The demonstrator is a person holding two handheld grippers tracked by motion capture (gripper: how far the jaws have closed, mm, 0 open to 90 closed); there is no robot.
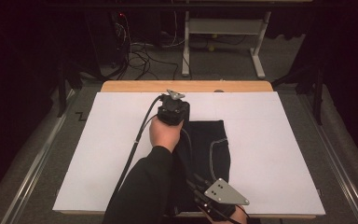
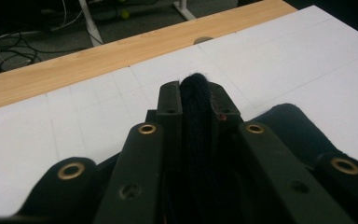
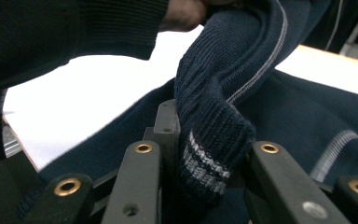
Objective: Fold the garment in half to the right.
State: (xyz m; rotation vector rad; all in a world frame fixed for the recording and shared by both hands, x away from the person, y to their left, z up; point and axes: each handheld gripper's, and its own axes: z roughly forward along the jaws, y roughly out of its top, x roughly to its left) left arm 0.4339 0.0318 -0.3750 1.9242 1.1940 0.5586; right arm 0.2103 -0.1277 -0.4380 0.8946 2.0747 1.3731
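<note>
garment: dark navy ribbed knit (image 1: 209, 147), pale stripes, folded on white board (image 1: 270, 140)
left gripper (image 2: 195, 95): clamped on knit fold
right gripper (image 3: 200, 135): clamped on striped cuff
surroundings: wooden table edge (image 1: 135, 87)

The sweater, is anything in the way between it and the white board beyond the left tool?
Nothing visible is. The left tool is shut on a fold of the dark sweater, and the white board ahead of it lies bare up to the wooden edge.
</note>
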